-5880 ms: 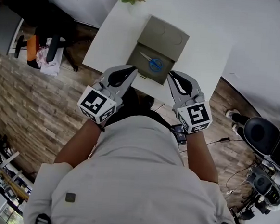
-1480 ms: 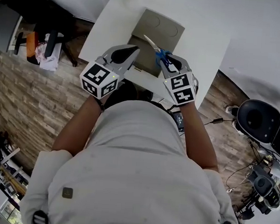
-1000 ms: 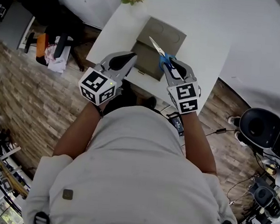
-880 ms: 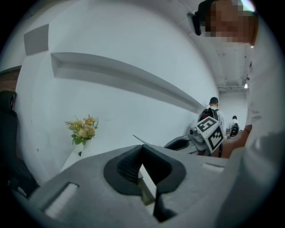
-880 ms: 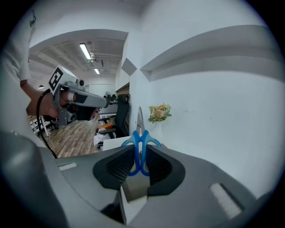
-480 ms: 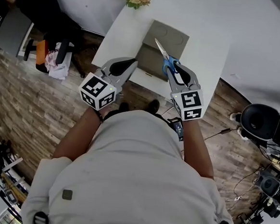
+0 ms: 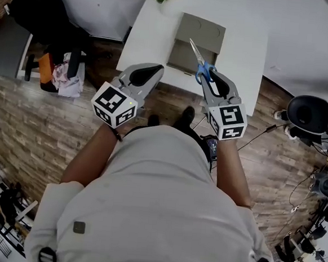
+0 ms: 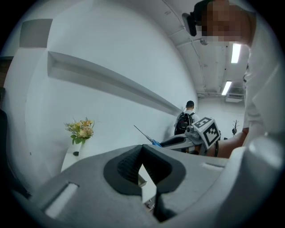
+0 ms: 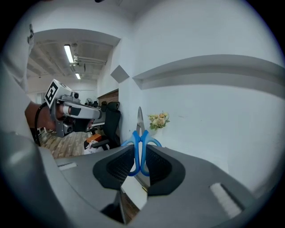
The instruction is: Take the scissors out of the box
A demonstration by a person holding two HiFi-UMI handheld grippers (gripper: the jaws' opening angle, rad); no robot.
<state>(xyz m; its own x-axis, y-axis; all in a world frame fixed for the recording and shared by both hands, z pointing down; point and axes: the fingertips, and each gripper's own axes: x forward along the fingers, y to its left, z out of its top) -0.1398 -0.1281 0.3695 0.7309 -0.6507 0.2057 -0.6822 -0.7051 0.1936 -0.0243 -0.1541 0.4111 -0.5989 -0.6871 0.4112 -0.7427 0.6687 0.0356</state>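
Pinching scissors (image 9: pixel 140 144), right fingers (image 9: pixel 115 168), box (image 7: pixel 199 33) seen overhead

The steel scissors with blue handles (image 7: pixel 200 61) show against grey right tongs (image 7: pixel 210 76); the left tongs (image 7: pixel 157 69) are grey too, each with a black-and-white square-marker cube. Upper centre: olive-grey cardboard box (image 7: pixel 208 32), white tabletop (image 7: pixel 151 36). Brown wood-plank floor (image 7: pixel 56 130) below.

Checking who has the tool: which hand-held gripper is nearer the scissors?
Right. The right hand-held gripper grips the scissors by their blue handles; the left hand-held gripper is empty, apart from them on their left.
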